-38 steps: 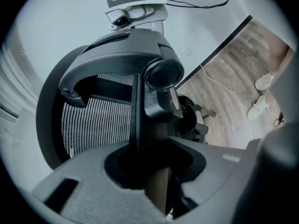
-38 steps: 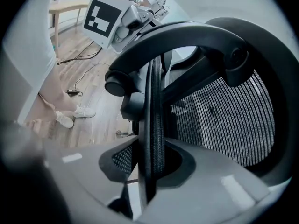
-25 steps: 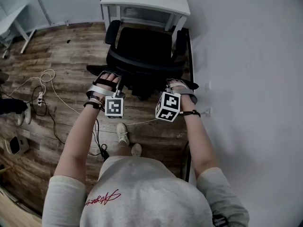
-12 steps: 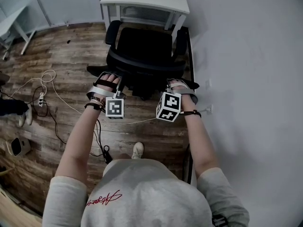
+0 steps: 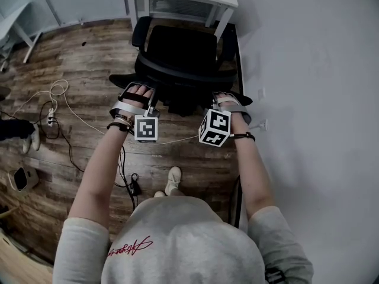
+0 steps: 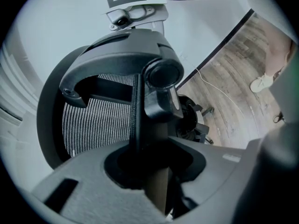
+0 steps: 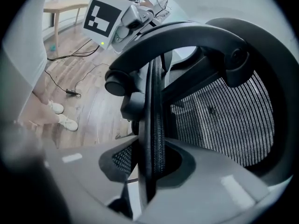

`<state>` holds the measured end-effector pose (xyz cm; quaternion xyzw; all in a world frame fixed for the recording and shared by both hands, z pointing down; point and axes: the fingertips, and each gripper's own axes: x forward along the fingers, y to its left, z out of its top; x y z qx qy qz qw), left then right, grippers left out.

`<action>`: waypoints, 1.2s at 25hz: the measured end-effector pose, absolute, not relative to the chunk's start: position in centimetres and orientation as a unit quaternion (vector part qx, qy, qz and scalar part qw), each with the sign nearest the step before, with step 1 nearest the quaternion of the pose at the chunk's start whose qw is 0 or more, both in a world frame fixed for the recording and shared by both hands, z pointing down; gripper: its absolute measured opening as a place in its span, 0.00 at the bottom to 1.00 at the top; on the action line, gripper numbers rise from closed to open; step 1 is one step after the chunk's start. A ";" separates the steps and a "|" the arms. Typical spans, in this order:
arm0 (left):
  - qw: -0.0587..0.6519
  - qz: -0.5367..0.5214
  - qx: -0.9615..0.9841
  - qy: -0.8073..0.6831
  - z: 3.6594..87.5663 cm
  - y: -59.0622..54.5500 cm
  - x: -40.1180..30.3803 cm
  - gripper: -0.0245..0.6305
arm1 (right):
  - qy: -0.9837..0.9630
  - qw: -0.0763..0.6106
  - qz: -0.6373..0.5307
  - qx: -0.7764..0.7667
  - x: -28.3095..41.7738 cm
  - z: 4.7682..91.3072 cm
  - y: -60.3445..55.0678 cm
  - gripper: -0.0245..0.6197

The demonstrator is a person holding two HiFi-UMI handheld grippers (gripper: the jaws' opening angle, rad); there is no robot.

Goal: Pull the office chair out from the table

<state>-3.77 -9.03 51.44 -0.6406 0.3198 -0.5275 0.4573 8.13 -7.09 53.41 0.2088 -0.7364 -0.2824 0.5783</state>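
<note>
I wear a light grey sweatshirt (image 5: 177, 241) with red script (image 5: 129, 247) and sleeves (image 5: 74, 247) ending near the elbows, dark bands (image 5: 118, 126) at both wrists and pale sneakers (image 5: 173, 180), while my left gripper (image 6: 154, 164) and right gripper (image 7: 150, 164) each carry a cube (image 5: 146, 128) of black-and-white square markers.

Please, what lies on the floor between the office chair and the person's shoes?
A thin white cable crosses the wooden floor between the office chair and the shoes; the head view shows it.
</note>
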 end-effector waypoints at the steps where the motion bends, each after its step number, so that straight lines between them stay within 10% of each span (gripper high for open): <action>1: 0.452 -0.528 -0.646 0.317 51.7 -8.7 -3.8 0.22 | -0.737 0.578 -0.282 0.209 8.1 53.5 -6.8 0.17; 30: 0.460 -0.529 -0.643 0.308 52.6 0.1 -4.3 0.22 | -0.736 0.579 -0.280 0.214 7.6 54.2 2.2 0.17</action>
